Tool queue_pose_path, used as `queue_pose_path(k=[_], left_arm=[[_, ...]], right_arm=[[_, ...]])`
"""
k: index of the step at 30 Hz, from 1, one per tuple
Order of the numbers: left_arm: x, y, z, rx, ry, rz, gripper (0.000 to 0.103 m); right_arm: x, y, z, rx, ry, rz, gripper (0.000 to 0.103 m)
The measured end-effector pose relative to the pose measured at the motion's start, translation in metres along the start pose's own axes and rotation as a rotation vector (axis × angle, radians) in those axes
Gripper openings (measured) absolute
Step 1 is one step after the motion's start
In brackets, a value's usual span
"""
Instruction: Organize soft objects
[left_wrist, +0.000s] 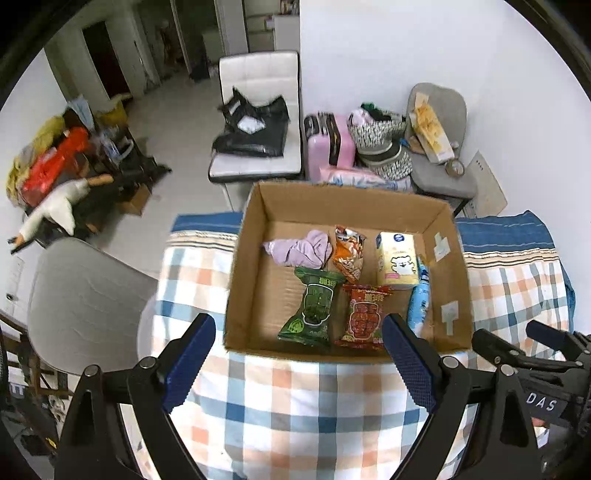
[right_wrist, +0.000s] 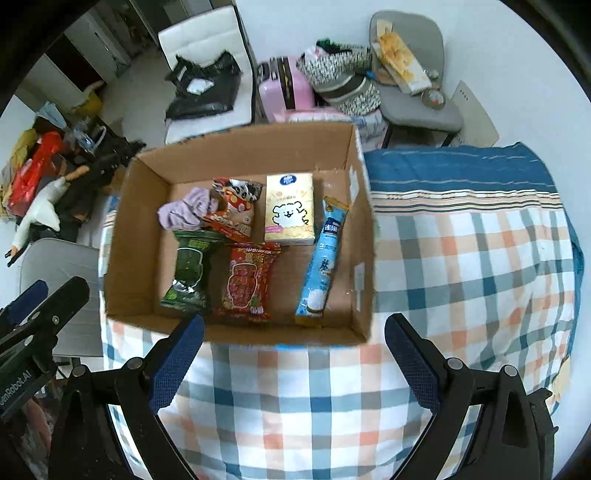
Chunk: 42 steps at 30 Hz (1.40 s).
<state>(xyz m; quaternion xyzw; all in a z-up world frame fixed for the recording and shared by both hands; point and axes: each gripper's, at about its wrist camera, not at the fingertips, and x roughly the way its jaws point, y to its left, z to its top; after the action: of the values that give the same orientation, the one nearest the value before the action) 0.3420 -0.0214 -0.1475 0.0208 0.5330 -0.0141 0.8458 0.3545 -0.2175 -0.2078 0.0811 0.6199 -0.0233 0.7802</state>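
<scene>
Both jaws wide, empty — left gripper (left_wrist: 299, 365), right gripper (right_wrist: 295, 363); nudging the cardboard box (right_wrist: 236, 332) at mid-frame could slide it on the checked cloth (right_wrist: 295, 406).

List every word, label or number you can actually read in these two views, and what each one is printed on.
"DAS": white letters on the black body of the right tool, seen in the left wrist view.
"enRobot.AI": cut off at the frame edge, on the left tool, seen in the right wrist view.
Print on the green snack pack, red snack pack, orange snack pack, tissue pack and blue tube pack: too blurred to read.
</scene>
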Motion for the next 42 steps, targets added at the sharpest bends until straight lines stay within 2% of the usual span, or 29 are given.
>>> queue_pose_path(k=[9,13,19,32,42], left_arm=[[-0.083,-0.003,-0.028,-0.001,-0.084,-0.043,0.092],[-0.111,-0.005,-0.04,0.012,-0.125,-0.022,0.092],[-0.141,-0.007,-0.052,0.013,-0.147,-0.037,0.092],[-0.187,-0.004,-0.067,0.01,-0.204,-0.053,0.092],[-0.195,-0.002,-0.074,0.01,-0.199,-0.041,0.092]], right_arm=[[-0.089,-0.009,-0.05,-0.004,-0.14,0.005,0.1],[-0.125,-0.009,-0.072,-0.016,-0.186,0.012,0.1],[-0.168,-0.009,-0.1,-0.031,-0.237,0.006,0.1],[-0.228,-0.009,-0.129,-0.043,-0.319,0.006,0.1],[-0.238,-0.01,-0.134,-0.047,-0.332,0.007,0.1]])
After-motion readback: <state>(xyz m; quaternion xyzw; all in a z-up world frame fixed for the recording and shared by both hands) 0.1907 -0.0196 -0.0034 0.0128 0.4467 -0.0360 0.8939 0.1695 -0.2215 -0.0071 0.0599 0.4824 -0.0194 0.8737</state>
